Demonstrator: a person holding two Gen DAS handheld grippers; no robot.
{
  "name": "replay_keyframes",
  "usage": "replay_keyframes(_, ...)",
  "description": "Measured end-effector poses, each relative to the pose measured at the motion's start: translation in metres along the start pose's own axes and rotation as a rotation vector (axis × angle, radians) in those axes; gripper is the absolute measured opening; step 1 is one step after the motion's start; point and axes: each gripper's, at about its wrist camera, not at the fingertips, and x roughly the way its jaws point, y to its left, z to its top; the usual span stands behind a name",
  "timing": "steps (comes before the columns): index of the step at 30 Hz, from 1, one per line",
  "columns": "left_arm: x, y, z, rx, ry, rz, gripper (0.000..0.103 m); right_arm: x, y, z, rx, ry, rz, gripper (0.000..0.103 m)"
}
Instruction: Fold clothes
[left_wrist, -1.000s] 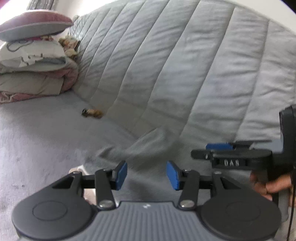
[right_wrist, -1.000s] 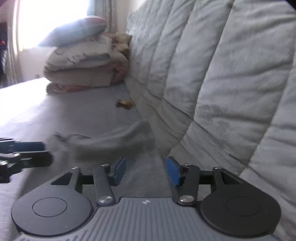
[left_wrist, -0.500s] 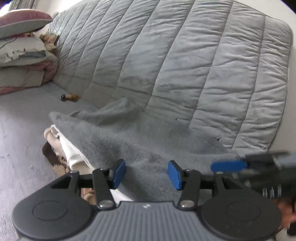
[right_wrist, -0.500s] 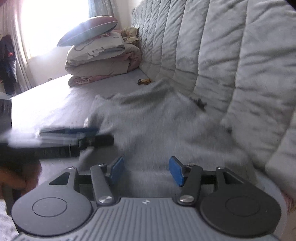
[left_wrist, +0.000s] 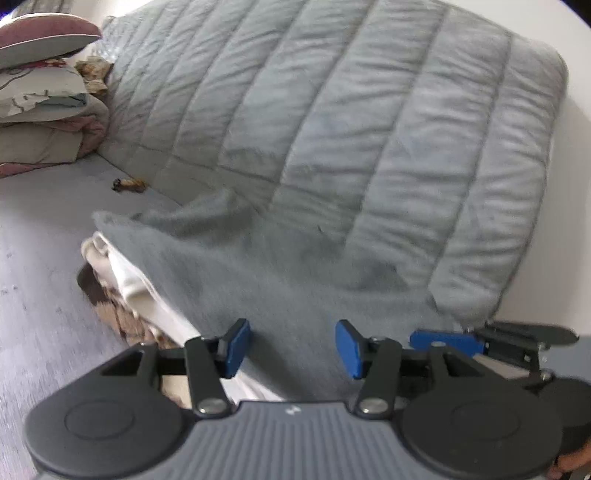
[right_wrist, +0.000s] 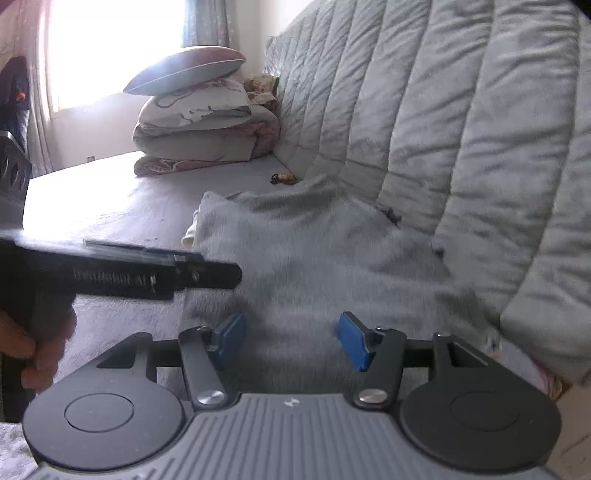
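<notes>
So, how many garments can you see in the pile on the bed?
3 at least: a grey fleece garment on top, a white one under its left edge, and a brown patterned one at the bottom. More may be hidden beneath the grey one.

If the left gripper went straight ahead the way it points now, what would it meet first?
Most likely the grey garment spread right ahead of the open left gripper; the quilted backrest lies beyond, though depth is uncertain.

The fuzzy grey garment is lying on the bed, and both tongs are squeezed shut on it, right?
Not quite. The fuzzy grey garment does lie on the bed, but both wrist views show the left tongs and right tongs open, holding nothing.
</notes>
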Motion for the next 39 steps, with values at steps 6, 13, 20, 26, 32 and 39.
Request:
replay_keyframes(6, -0.014, -0.010, -0.012, -0.002, 0.030, 0.022, 0.056, -0.019, 0.003, -0.016, 0.005, 0.016, -0.014, 0.061)
replay_keyframes(13, -0.054, -0.022, 0.001, -0.072, 0.058, 0.120, 0.067, -0.042, 0.010, 0.003, -0.029, -0.004, -0.062, 0.061)
replay_keyframes(20, -0.095, -0.030, 0.011, -0.100, 0.055, 0.253, 0.082, -0.057, 0.028, 0.029, -0.061, -0.066, -0.084, 0.061)
replay_keyframes(26, -0.130, -0.026, 0.012, -0.099, 0.032, 0.341, 0.088, -0.066, 0.056, 0.040, -0.113, -0.099, -0.062, 0.062)
replay_keyframes(32, -0.167, -0.017, 0.011, -0.107, 0.005, 0.422, 0.091, -0.068, 0.091, 0.050, -0.141, -0.125, -0.013, 0.062)
replay_keyframes(39, -0.215, 0.006, -0.005, -0.138, -0.021, 0.502, 0.095, -0.073, 0.138, 0.056, -0.152, -0.170, 0.046, 0.063)
